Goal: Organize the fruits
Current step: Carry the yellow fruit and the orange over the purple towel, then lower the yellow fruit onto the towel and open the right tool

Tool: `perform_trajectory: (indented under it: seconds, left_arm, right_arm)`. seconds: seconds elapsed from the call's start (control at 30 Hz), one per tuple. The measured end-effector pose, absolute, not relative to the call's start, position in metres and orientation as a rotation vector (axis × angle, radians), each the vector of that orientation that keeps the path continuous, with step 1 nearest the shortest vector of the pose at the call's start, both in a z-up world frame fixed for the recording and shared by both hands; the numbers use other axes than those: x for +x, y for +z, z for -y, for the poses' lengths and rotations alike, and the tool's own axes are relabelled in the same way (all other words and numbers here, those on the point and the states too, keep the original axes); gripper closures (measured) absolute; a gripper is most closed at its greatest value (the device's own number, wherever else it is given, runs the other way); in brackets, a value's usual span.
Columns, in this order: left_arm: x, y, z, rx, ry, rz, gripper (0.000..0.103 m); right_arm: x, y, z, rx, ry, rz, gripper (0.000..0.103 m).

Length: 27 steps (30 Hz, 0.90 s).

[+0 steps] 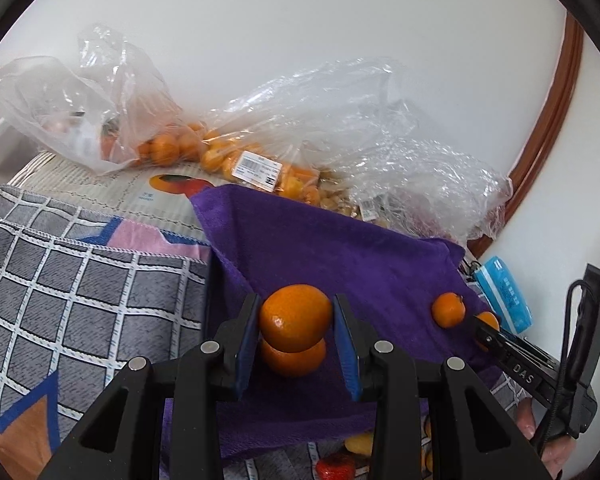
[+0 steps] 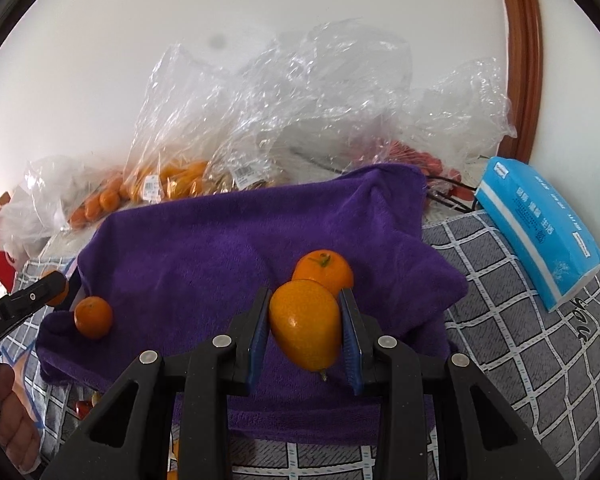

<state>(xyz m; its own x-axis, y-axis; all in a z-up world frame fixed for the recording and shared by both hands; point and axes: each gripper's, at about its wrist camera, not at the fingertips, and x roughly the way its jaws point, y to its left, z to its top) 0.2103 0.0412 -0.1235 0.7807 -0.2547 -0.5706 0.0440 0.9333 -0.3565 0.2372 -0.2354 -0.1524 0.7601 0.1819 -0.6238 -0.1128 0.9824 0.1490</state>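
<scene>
In the left wrist view my left gripper (image 1: 296,308) is shut on a mandarin (image 1: 295,317), held just above a second mandarin (image 1: 294,360) that lies on the purple towel (image 1: 340,248). A third mandarin (image 1: 448,310) rests on the towel to the right, next to my right gripper (image 1: 486,326). In the right wrist view my right gripper (image 2: 305,300) is shut on an orange fruit (image 2: 306,324), above the towel (image 2: 220,248) and just in front of a mandarin (image 2: 324,270). At the far left, my left gripper (image 2: 58,286) hangs over another mandarin (image 2: 93,317).
Clear plastic bags of mandarins (image 1: 236,160) (image 2: 172,180) and of red fruit (image 2: 420,156) line the wall behind the towel. A blue tissue pack (image 2: 540,220) lies at the right on the checked grey cloth (image 2: 520,340). Red and yellow fruit (image 1: 334,468) show below the towel's near edge.
</scene>
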Motion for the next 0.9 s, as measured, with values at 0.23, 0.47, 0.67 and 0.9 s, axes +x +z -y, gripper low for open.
perform_trajectory:
  seconds: [0.23,0.47,0.67,0.9]
  left_arm:
    - [0.206,-0.124,-0.027,-0.304,-0.221,-0.659,0.069]
    - [0.207,-0.126,-0.017,-0.277,-0.253,-0.686,0.069]
    - [0.209,-0.128,-0.016,-0.279,-0.263,-0.702,0.069]
    - [0.208,-0.130,-0.010,-0.249,-0.276,-0.703,0.069]
  right_arm:
    - [0.243,-0.161,0.233,0.086,0.154,-0.730,0.070]
    - [0.248,-0.168,0.235,0.086,0.136,-0.762,0.070]
    - [0.245,-0.164,0.238,0.105,0.142,-0.738,0.065]
    - [0.237,-0.152,0.245,0.142,0.126,-0.680,0.056]
